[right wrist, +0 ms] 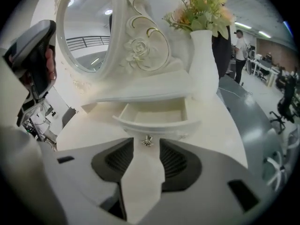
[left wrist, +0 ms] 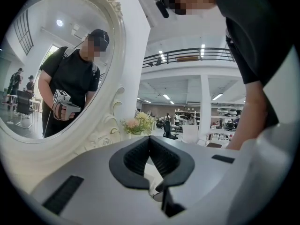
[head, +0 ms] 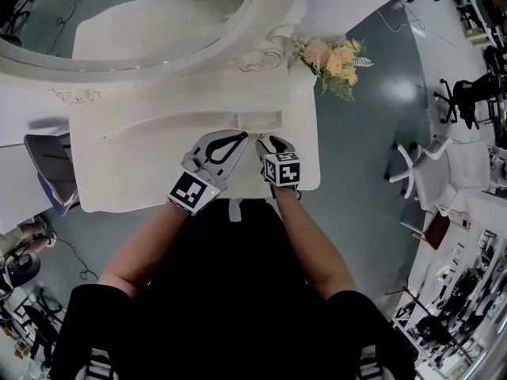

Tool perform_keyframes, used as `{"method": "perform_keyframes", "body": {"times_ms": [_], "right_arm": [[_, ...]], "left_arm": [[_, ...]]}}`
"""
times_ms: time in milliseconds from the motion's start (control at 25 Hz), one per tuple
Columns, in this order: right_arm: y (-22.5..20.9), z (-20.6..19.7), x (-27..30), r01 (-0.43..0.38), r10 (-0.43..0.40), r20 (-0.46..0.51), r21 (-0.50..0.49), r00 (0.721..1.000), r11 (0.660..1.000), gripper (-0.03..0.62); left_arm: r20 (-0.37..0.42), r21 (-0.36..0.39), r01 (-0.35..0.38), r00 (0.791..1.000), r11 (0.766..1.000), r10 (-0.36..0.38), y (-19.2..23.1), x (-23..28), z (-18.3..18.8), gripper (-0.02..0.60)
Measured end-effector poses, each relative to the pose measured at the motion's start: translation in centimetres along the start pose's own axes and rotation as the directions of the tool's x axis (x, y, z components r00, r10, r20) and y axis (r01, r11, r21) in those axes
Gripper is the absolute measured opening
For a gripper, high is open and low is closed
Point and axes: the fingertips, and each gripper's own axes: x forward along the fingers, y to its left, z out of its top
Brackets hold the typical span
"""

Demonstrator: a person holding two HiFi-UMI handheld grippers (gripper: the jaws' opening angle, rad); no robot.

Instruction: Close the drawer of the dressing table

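The right gripper (right wrist: 146,147) holds its fingers (right wrist: 177,161) wide apart with nothing pressed between them. The small metal knob (right wrist: 147,141) sits in the gap right at their tips, though I cannot tell whether it touches them. Straight beyond the knob is the drawer (right wrist: 154,123), which stands pulled out over the white surface (right wrist: 89,125) and looks empty. Its long side runs across the line of the fingers, so a push along that line should send it squarely in. The fingers angle down at it from above.

The left gripper (left wrist: 150,139) is alongside, fingers closed tip to tip on nothing. It points level past the mirror (left wrist: 56,69) toward the flowers (left wrist: 138,124), off the drawer. The right is the nearer hand.
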Motion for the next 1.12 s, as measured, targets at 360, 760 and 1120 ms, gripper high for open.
{"method": "perform_keyframes", "body": {"times_ms": [360, 760, 1120], "right_arm": [[-0.5, -0.9, 2.1, 0.031, -0.028, -0.096, 0.024, 0.995, 0.999, 0.158], [-0.5, -1.0, 3.0, 0.074, -0.074, -0.170, -0.002, 0.983, 0.997, 0.098], [-0.6, -0.4, 2.9, 0.090, -0.089, -0.177, 0.000, 0.980, 0.996, 0.095]], "left_arm": [[0.007, -0.030, -0.004, 1.000, 1.000, 0.004, 0.7, -0.3, -0.3, -0.005], [0.013, -0.034, -0.010, 1.000, 0.999, 0.010, 1.2, -0.8, -0.4, -0.005], [0.021, -0.042, -0.011, 1.000, 0.999, 0.012, 1.6, -0.8, 0.0, -0.005]]}}
